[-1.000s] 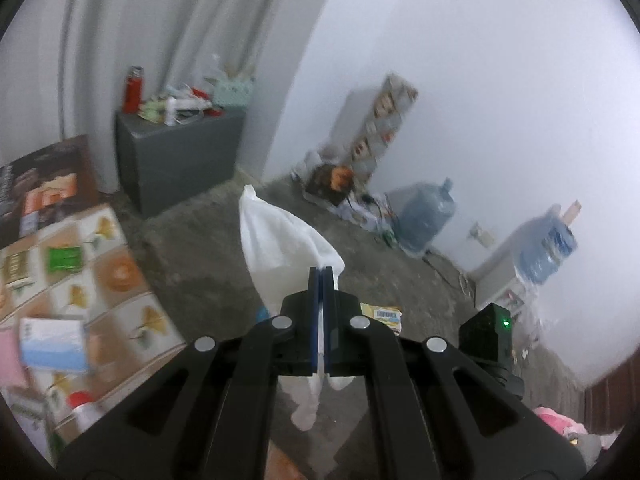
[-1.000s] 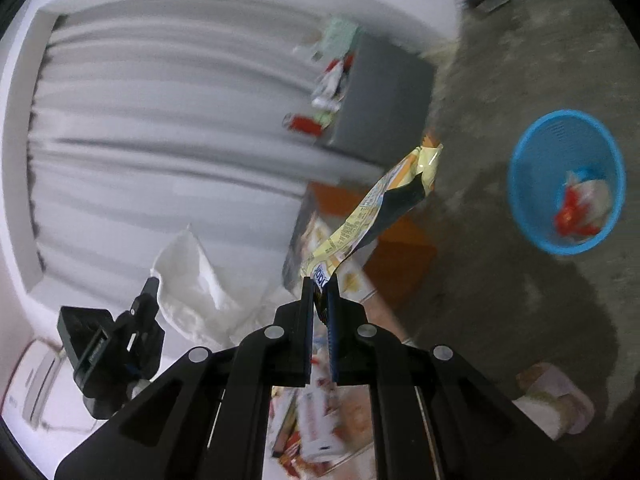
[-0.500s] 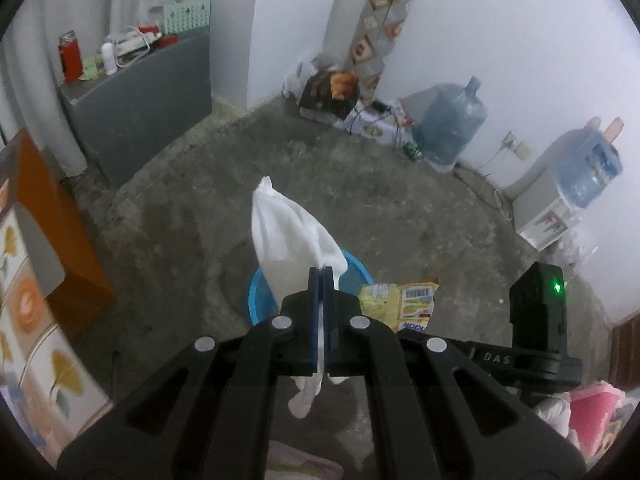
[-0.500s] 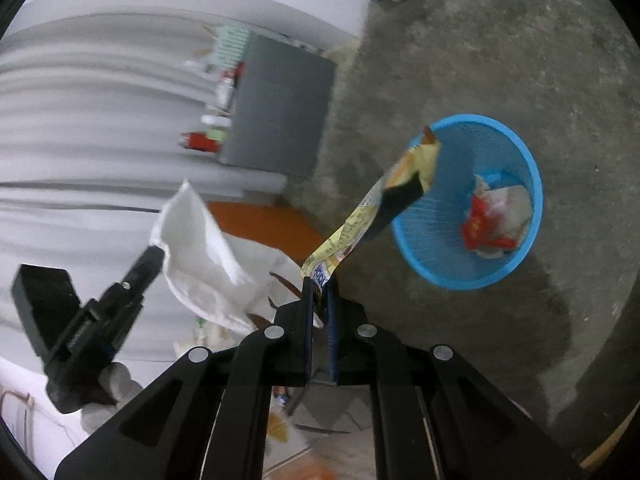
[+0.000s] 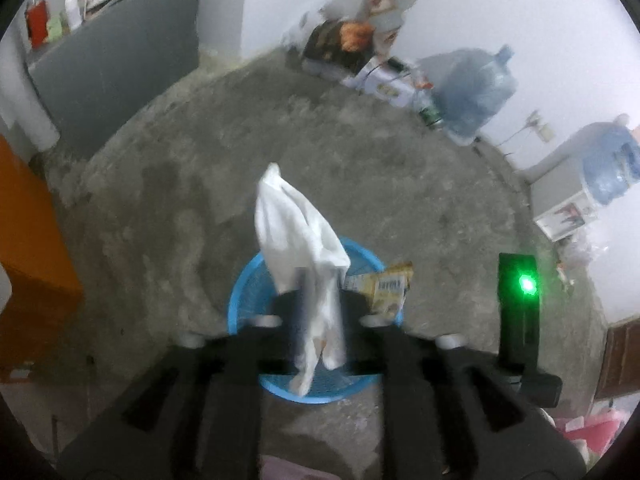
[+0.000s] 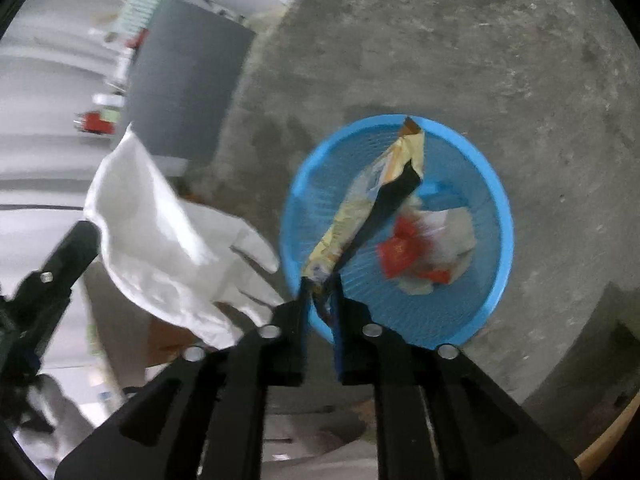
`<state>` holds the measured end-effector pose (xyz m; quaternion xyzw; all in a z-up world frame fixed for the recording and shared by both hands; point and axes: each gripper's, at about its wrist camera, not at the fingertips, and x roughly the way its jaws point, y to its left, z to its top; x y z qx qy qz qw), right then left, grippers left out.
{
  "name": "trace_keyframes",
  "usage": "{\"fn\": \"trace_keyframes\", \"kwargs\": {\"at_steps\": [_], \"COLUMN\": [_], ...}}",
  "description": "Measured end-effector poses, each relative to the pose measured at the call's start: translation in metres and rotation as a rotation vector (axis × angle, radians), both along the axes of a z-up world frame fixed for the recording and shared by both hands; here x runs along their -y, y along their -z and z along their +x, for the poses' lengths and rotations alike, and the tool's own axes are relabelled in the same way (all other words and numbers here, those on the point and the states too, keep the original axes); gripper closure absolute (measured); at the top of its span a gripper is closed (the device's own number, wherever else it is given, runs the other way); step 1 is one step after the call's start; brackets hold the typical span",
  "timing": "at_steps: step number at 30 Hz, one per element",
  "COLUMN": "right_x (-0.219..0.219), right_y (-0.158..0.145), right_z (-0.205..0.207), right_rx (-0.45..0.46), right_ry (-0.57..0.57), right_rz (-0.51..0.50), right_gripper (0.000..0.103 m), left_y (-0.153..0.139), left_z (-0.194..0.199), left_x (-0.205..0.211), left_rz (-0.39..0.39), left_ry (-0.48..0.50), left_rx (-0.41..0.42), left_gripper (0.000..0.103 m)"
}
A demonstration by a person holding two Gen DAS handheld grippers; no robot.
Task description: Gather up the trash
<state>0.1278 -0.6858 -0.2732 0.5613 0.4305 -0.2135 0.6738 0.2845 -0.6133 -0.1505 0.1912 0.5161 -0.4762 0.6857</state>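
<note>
Trash hangs over a round blue plastic mesh basket (image 6: 496, 216) that stands on the grey concrete floor (image 5: 360, 168). The left gripper (image 5: 318, 300) has just been opening its jaws; a crumpled white tissue (image 5: 296, 232) sits between the spread fingers, rising toward twelve o'clock above the basket rim. The right gripper (image 6: 320, 292) has likewise just been opening, and a long yellow-and-black snack wrapper (image 6: 376, 204) stands loosely in the gap, leaning toward one o'clock across the basket. Inside the basket, at three o'clock from the wrapper, lies a red-and-white crumpled packet (image 6: 420, 256). Two blue water jugs (image 5: 476, 88) stand by the far wall.
</note>
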Motion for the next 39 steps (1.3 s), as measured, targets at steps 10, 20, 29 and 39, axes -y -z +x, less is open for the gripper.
{"fn": "trace_keyframes", "kwargs": {"at_steps": [10,20,29,39], "right_x": [-0.003,-0.062,-0.139,-0.201], "right_y": [0.023,-0.066,-0.188,-0.262], "right_z": [-0.011,-0.052,-0.099,-0.113], "right_rx": [-0.07,0.084,0.212,0.275], "right_ry": [0.009,-0.008,-0.056,-0.112], "right_rz": [-0.09,-0.295,-0.635,-0.842], "right_gripper": [0.054,0.054,0.023,0.007], "left_y": [-0.003,-0.108,-0.199,-0.261], "left_z": [0.009,-0.025,-0.068,-0.101], "left_x": [-0.023,-0.081,-0.172,-0.267], "left_rz": [-0.053,-0.188,-0.305,-0.374], "left_ry": [-0.048,0.029,0.06,0.015], "left_rx": [-0.041,0.044,0.129,0.24], "left_gripper": [0.069,0.063,0.049,0.039]}}
